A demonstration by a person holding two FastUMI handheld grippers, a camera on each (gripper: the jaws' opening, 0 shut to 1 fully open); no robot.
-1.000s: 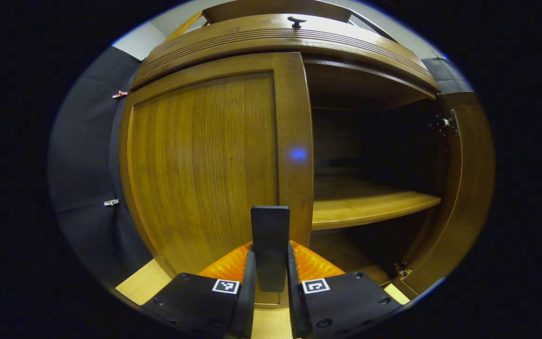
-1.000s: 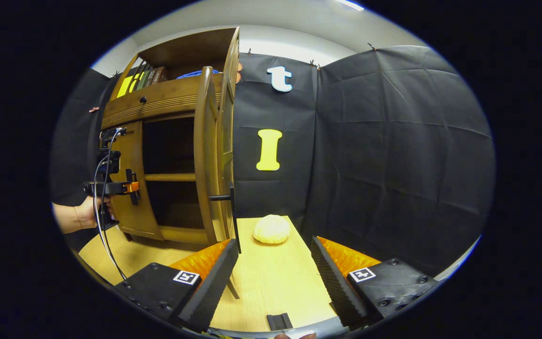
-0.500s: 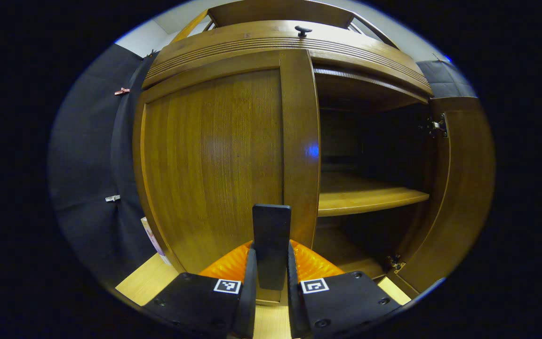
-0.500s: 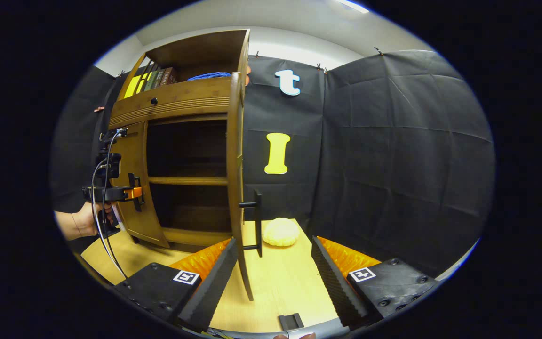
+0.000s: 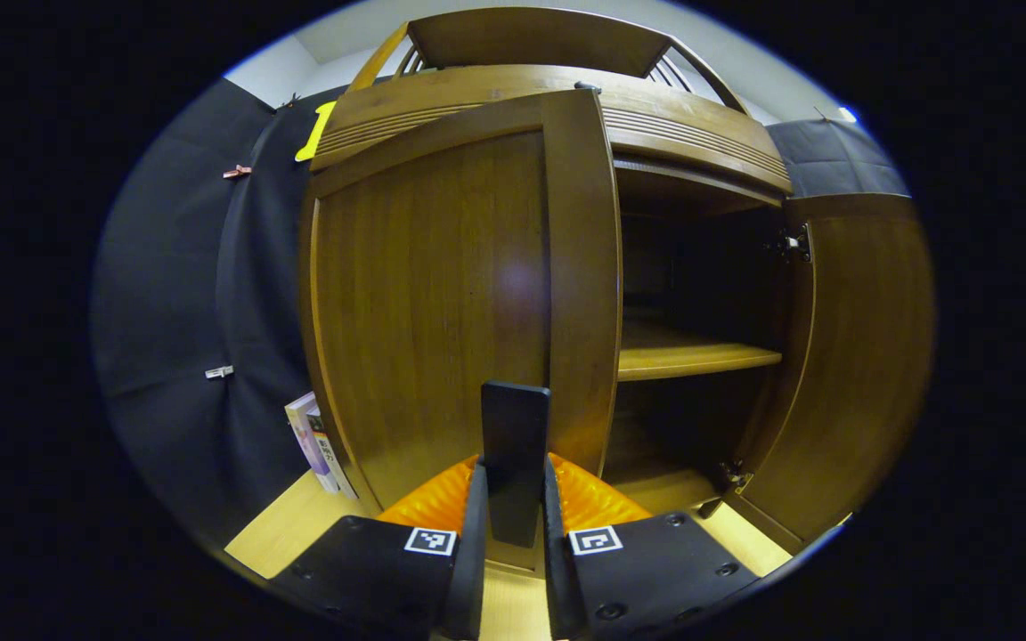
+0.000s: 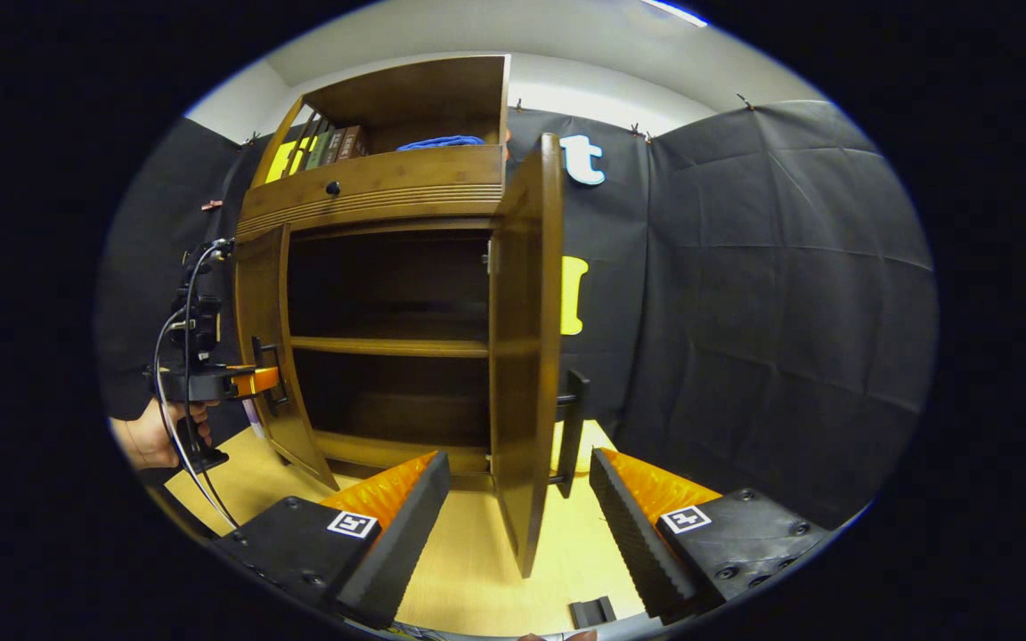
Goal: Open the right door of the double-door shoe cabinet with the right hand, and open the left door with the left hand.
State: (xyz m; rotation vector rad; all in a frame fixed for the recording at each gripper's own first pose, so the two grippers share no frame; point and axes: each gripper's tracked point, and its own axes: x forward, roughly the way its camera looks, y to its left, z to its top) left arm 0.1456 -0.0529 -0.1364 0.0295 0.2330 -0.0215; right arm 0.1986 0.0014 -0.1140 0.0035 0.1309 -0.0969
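The wooden shoe cabinet (image 6: 370,191) has both doors swung out. My left gripper (image 5: 513,499) is shut on the black handle (image 5: 515,445) of the left door (image 5: 442,294), which stands partly open. The same gripper (image 6: 241,383) and the hand (image 6: 152,436) holding it appear in the right gripper view, at the left door (image 6: 268,338). The right door (image 6: 522,374) stands wide open, edge-on to my right gripper (image 6: 517,463). That gripper is open, its fingers (image 6: 406,516) apart from the door. The right door's black handle (image 6: 572,432) is free.
Inside the cabinet is a shelf (image 5: 691,359), bare and dark above and below. Books (image 5: 317,441) lean beside the cabinet's left side. More books (image 6: 326,147) and a blue item (image 6: 442,141) sit in the top compartment. A small black piece (image 6: 591,612) lies on the light wooden tabletop (image 6: 468,570).
The left door has swung further out with my left gripper holding its handle. The right gripper's view has shifted, so the open right door now stands between its fingers and hides the yellow bun.
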